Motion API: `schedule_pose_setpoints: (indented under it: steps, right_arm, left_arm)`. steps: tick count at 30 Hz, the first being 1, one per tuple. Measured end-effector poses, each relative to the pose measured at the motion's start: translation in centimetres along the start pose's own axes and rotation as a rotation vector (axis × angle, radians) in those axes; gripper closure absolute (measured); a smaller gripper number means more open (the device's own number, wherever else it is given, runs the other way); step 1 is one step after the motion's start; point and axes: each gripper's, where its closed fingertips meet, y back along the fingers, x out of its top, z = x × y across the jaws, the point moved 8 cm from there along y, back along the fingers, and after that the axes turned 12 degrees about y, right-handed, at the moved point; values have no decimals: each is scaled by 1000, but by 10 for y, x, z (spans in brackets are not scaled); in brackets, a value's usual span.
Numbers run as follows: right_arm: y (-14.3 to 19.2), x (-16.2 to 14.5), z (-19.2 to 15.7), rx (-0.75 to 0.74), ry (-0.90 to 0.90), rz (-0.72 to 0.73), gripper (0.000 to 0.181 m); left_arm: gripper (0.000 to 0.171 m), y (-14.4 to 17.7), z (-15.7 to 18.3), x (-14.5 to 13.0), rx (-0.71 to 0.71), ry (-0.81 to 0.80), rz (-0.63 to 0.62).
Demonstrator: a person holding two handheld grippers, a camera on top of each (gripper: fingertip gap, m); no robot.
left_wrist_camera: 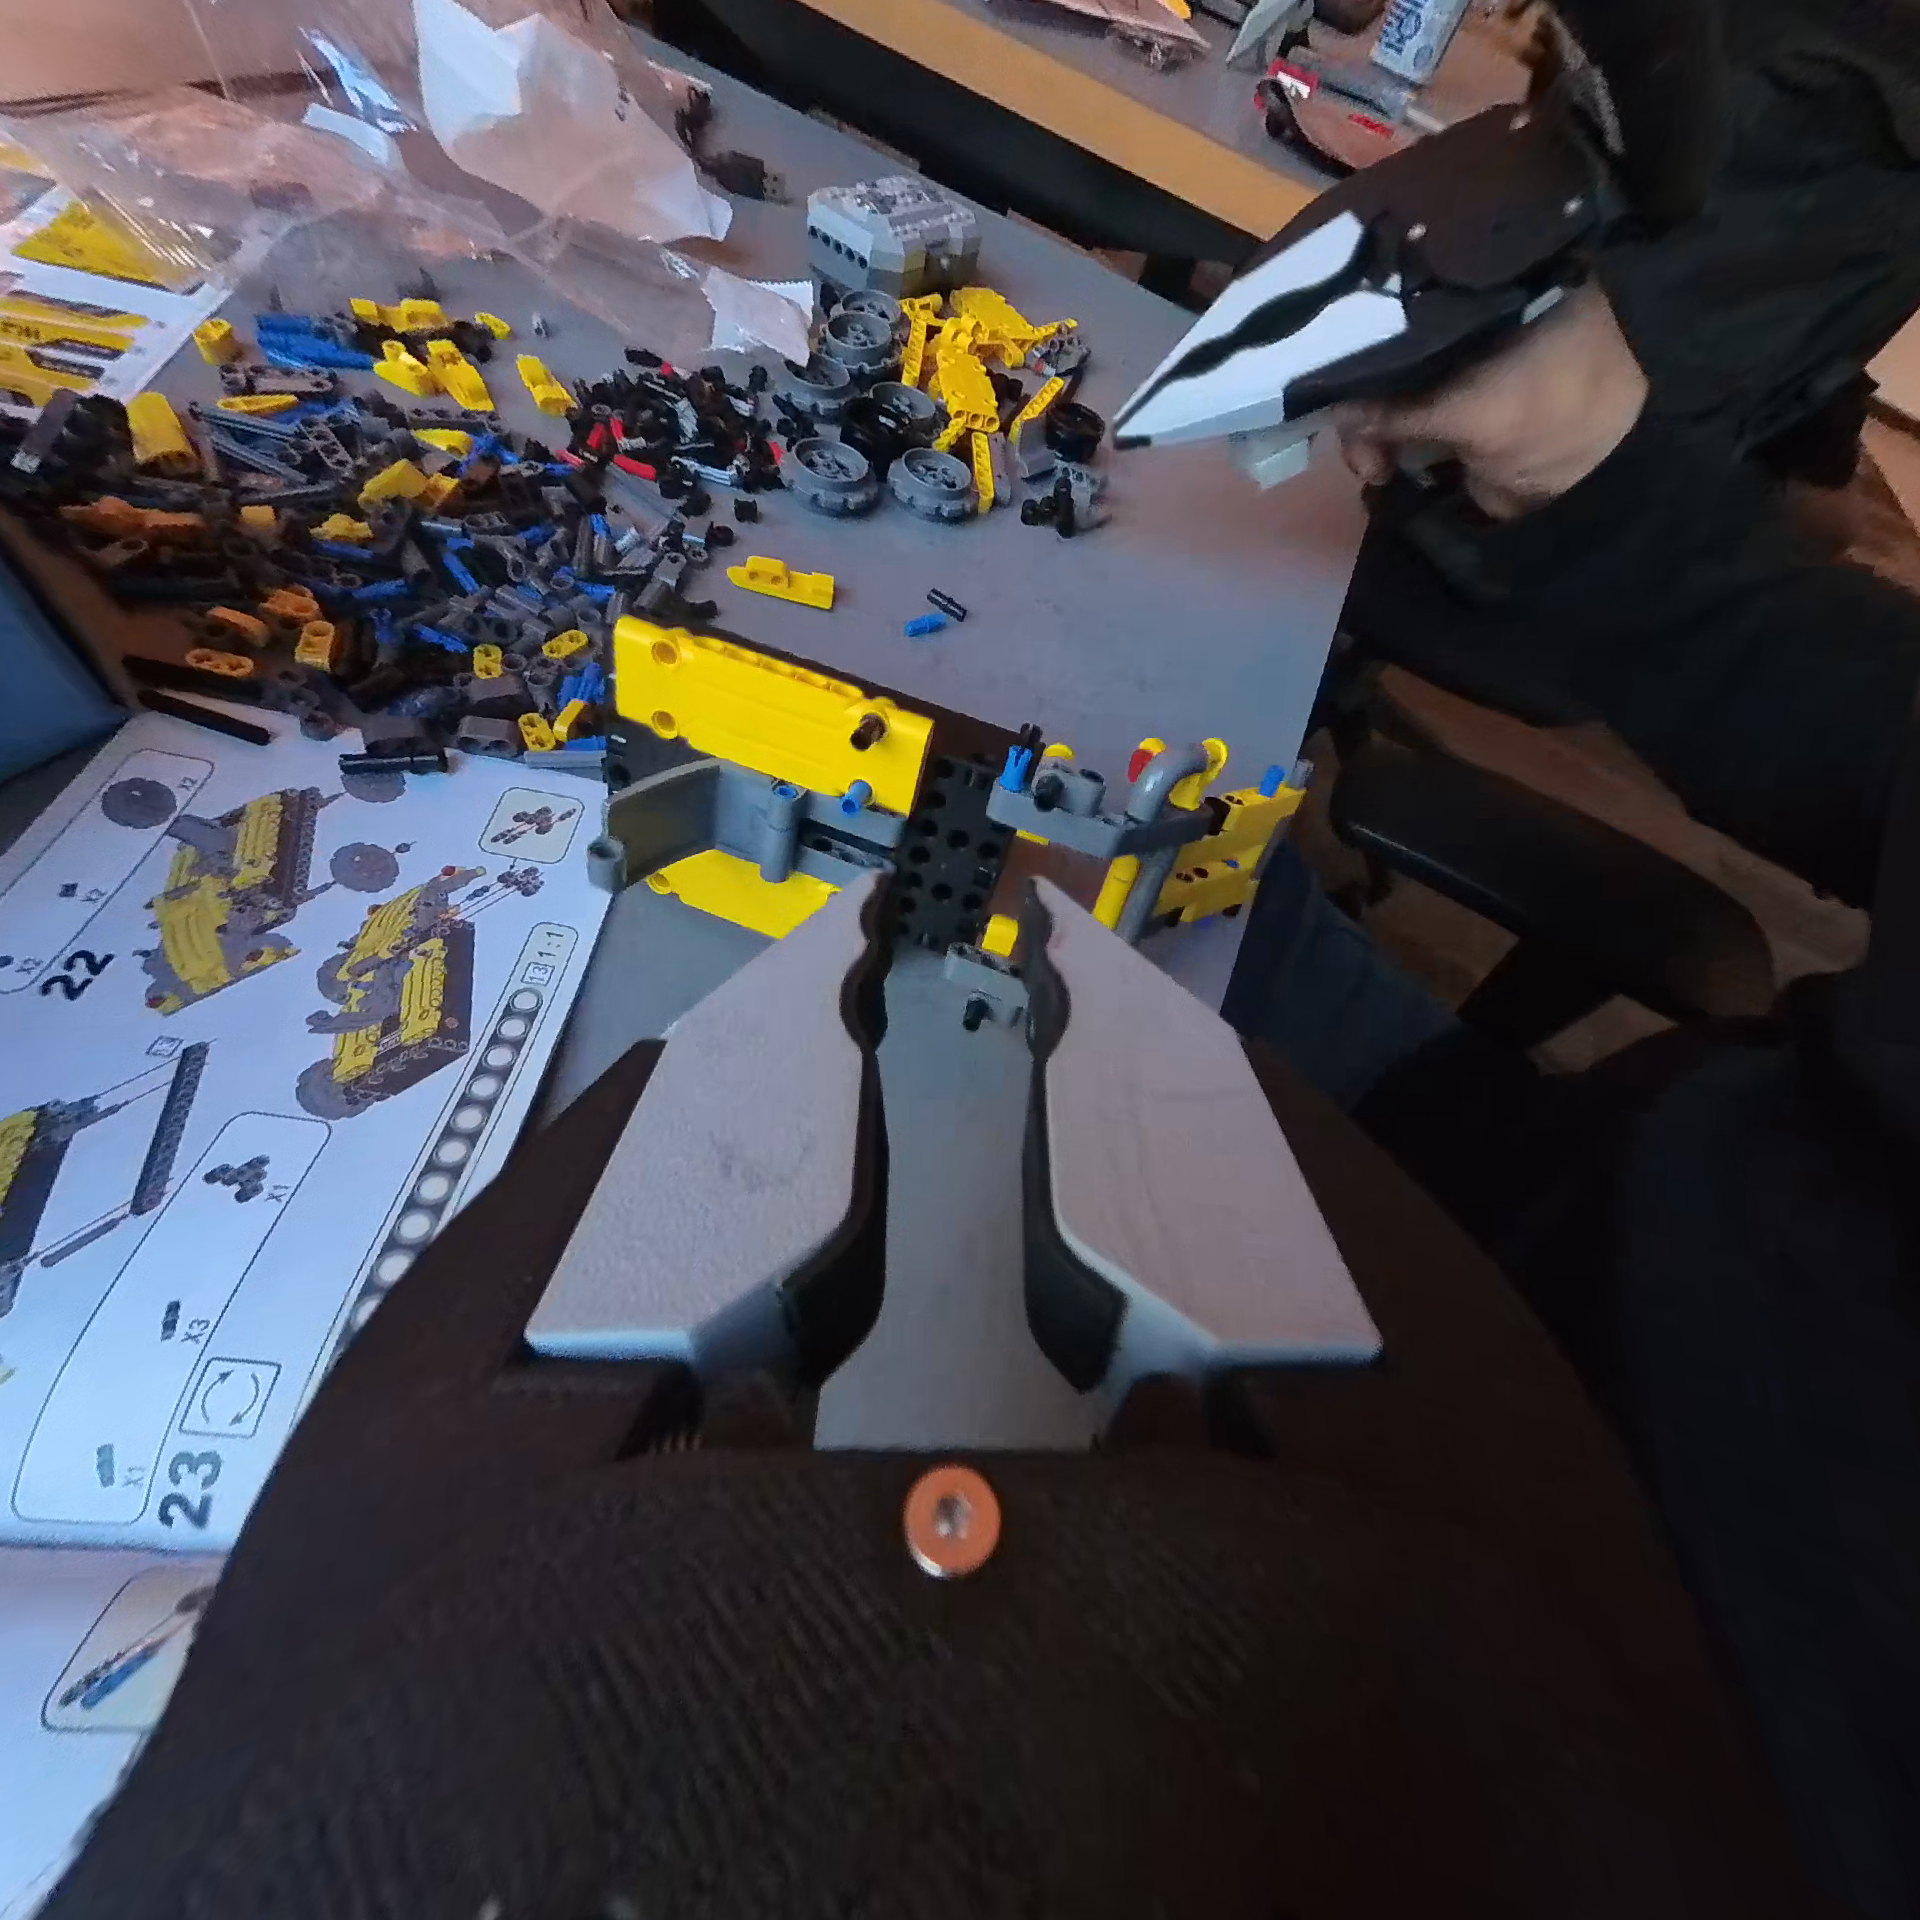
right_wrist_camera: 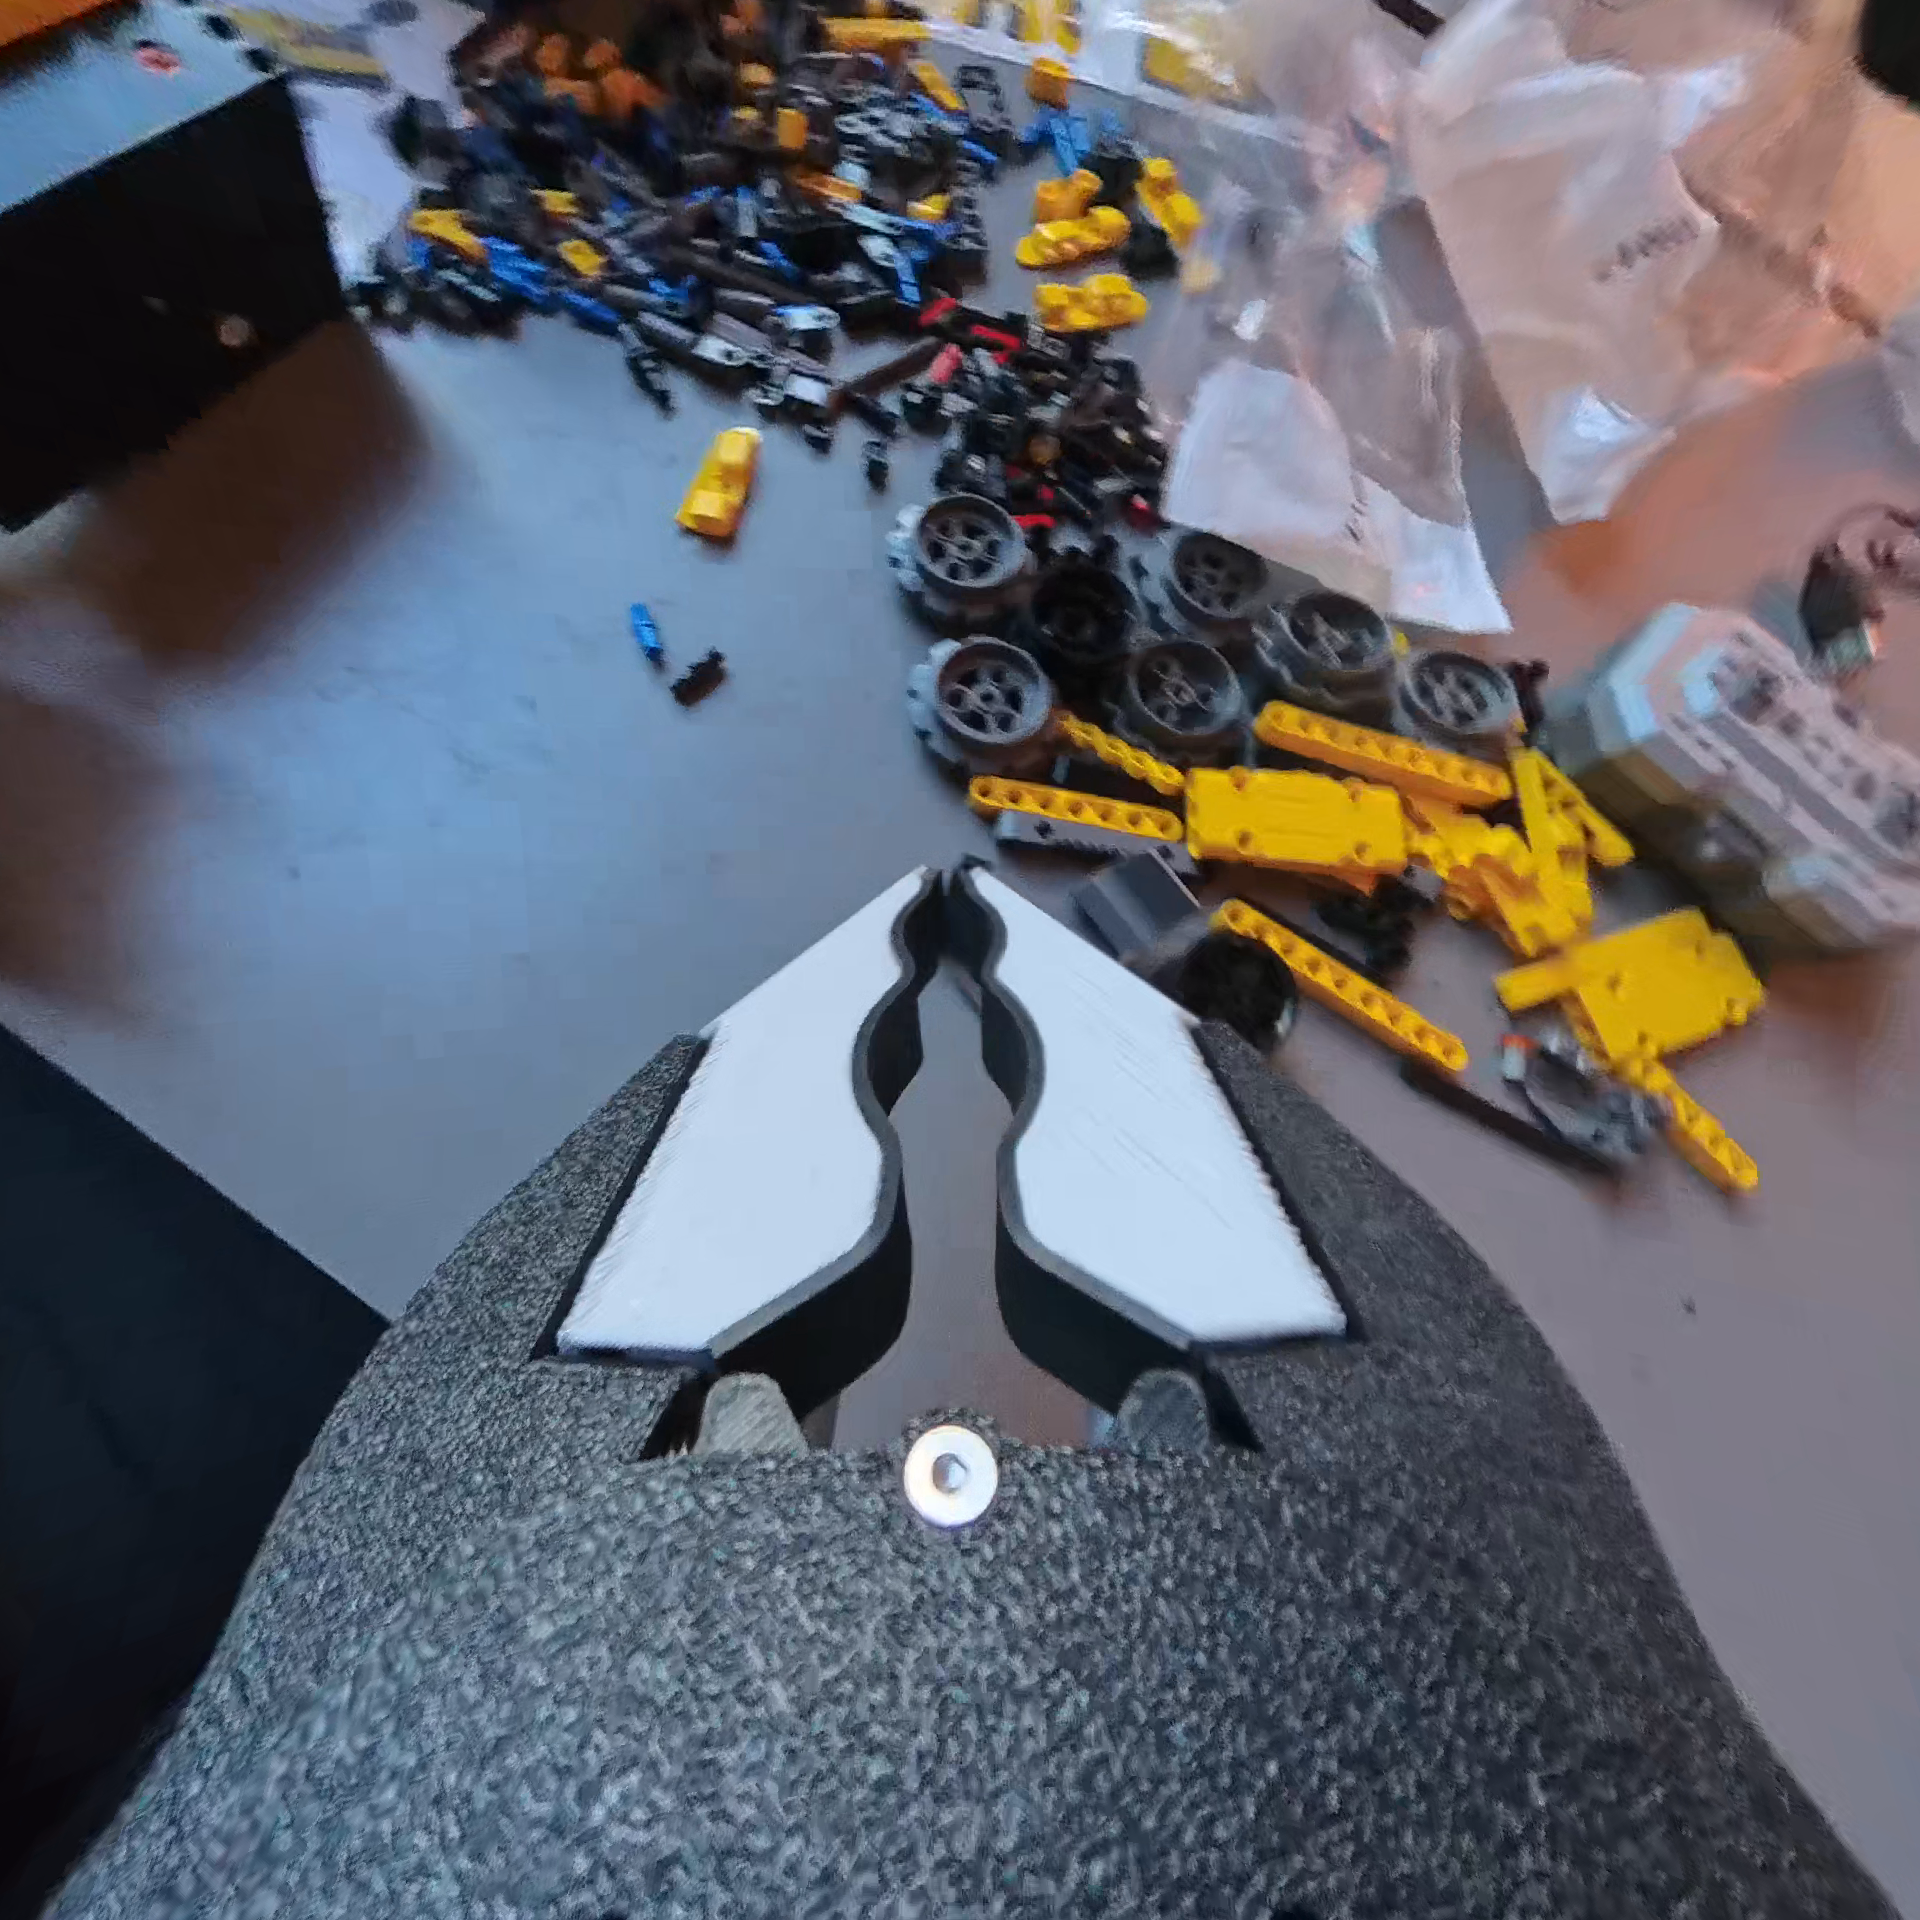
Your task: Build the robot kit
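My left gripper (left_wrist_camera: 954,902) is shut on the black perforated frame of a partly built yellow, grey and black brick model (left_wrist_camera: 758,717), which it holds at the near edge of the grey table (left_wrist_camera: 1143,623). My right gripper (right_wrist_camera: 948,883) hovers above the table with its fingertips together. A tiny dark bit shows at the tips; I cannot tell whether it is a piece. The right gripper also shows in the left wrist view (left_wrist_camera: 1127,436), held by a hand, up and to the right of the model. Nearest to it are yellow beams (right_wrist_camera: 1081,810) and dark wheels (right_wrist_camera: 1174,644).
A large pile of loose pieces (left_wrist_camera: 416,540) covers the table's left. An open instruction booklet (left_wrist_camera: 260,1039) lies beside the model. Clear plastic bags (right_wrist_camera: 1558,260) and a grey motor block (right_wrist_camera: 1745,769) lie at the back. A black box (right_wrist_camera: 156,270) stands left. A person sits on the right. Left tips to right tips: about 30 cm. Measured from the fingertips, the grey motor block (right_wrist_camera: 1745,769) is 20 cm or so from the right gripper and 45 cm from the left. It is also in sight in the left wrist view (left_wrist_camera: 920,227).
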Motion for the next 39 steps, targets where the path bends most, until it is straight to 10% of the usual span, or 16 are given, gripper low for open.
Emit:
schedule_pose_setpoints:
  steps: [21,39]
  right_arm:
    - [-33,-12,11,189,-185,27,172]
    - [-30,114,-60,846,-570,671,173]
  left_arm:
    - [153,-7,3,-3,-2,-21,-30]
    - [143,-53,40,57,-38,-191,62]
